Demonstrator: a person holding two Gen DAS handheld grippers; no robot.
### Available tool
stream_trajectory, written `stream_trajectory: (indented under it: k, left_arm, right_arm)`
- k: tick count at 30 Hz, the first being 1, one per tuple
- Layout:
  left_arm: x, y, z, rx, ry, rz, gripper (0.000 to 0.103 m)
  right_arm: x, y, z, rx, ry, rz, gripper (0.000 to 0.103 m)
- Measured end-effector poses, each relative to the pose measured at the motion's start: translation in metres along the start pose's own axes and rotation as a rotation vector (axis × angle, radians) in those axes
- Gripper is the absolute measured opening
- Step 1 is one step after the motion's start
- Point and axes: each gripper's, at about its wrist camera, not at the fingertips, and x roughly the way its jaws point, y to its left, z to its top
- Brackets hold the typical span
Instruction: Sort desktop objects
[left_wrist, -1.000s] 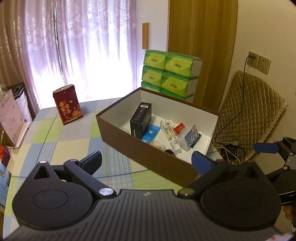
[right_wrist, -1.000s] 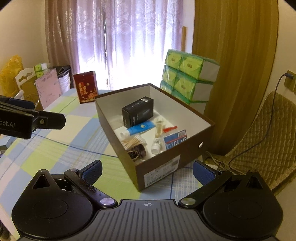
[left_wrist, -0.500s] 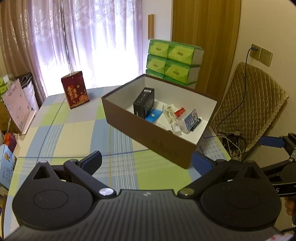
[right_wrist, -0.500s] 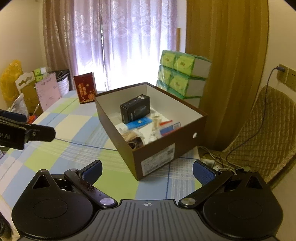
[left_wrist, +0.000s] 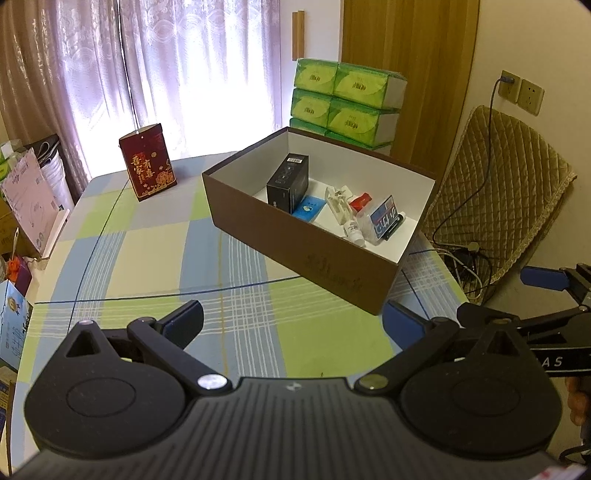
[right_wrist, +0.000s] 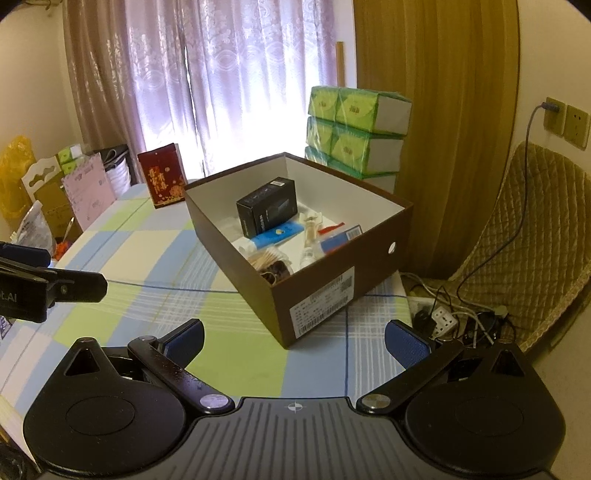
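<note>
A brown cardboard box (left_wrist: 332, 254) (right_wrist: 321, 291) with a white inside stands on the checked tablecloth (left_wrist: 155, 258) (right_wrist: 147, 266). Inside it lie a black carton (left_wrist: 289, 182) (right_wrist: 267, 211), a blue tube (right_wrist: 277, 235), a small white bottle (left_wrist: 352, 232), cotton swabs (right_wrist: 266, 255) and other small items. My left gripper (left_wrist: 291, 322) hovers open and empty over the table's near edge, well short of the box. My right gripper (right_wrist: 294, 336) is also open and empty, facing the box's labelled corner.
A red tin (left_wrist: 148, 167) (right_wrist: 162, 175) stands on the far left of the table. Stacked green tissue packs (left_wrist: 343, 99) (right_wrist: 354, 129) rise behind the box. A quilted chair (right_wrist: 524, 236) and a power strip with cables (right_wrist: 443, 317) lie to the right. Clutter lines the left edge.
Both grippers have pulled back from the box and risen, so the box looks smaller and farther away. Both stayed open, and the objects in the box have not moved.
</note>
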Motion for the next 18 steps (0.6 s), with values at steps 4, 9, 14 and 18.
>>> stream_trajectory:
  k: [4, 9, 14, 18]
  left_arm:
    - [0.003, 0.002, 0.0, 0.001, 0.004, -0.002, 0.102]
    - [0.007, 0.005, -0.003, -0.002, 0.018, 0.001, 0.102]
    - [0.011, 0.008, -0.007, -0.006, 0.036, 0.006, 0.102]
    - [0.014, 0.011, -0.009, -0.011, 0.047, 0.012, 0.102]
  right_arm:
    - [0.003, 0.003, -0.002, 0.003, 0.004, -0.006, 0.101]
    - [0.007, 0.008, -0.005, -0.007, 0.011, -0.009, 0.101]
    - [0.011, 0.013, -0.007, -0.009, 0.019, -0.009, 0.101]
    - [0.015, 0.015, -0.01, -0.01, 0.03, -0.012, 0.101]
